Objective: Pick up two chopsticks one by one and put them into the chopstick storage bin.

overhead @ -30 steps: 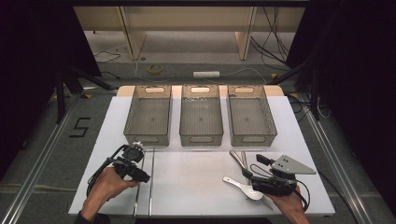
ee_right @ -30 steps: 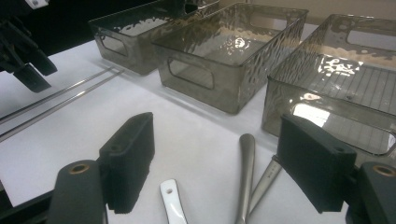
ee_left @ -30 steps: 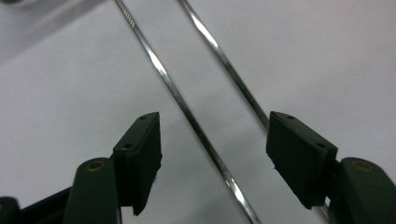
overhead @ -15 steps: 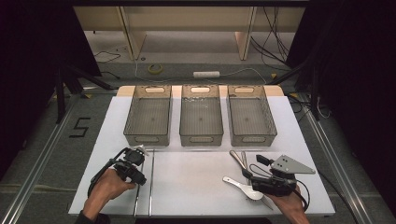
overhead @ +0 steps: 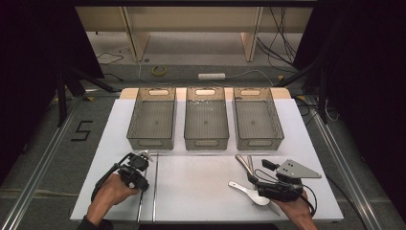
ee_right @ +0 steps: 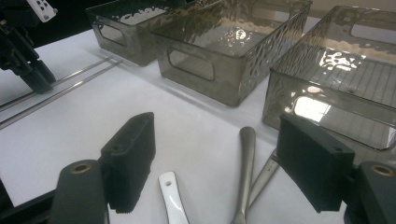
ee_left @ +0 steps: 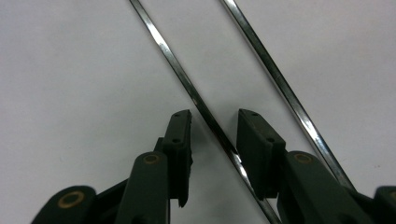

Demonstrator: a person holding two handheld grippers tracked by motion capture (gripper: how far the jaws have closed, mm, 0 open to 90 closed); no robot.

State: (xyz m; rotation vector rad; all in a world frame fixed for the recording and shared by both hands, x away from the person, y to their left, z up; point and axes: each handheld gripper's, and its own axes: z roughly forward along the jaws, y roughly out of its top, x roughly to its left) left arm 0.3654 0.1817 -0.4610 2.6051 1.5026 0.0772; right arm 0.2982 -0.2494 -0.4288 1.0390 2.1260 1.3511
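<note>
My left gripper [ee_left: 212, 140] straddles a thin, mirror-bright steel chopstick [ee_left: 187, 84] lying flat on the white table [overhead: 201, 187] beside its twin [ee_left: 280, 88]; the jaws have just been closing, pads not yet pressing the rod between them. My right gripper [ee_right: 215, 158] hangs released over a white spoon [ee_right: 173, 196] and metal cutlery [ee_right: 245, 163], near three smoky bins [overhead: 206, 120].

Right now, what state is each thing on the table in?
Left tool: jaws astride one metal rod, just closing, not yet pressing it.
Second rod: flat, untouched.
Right tool: open over the cutlery.
White spoon: flat.
Three bins: upright, empty.
</note>
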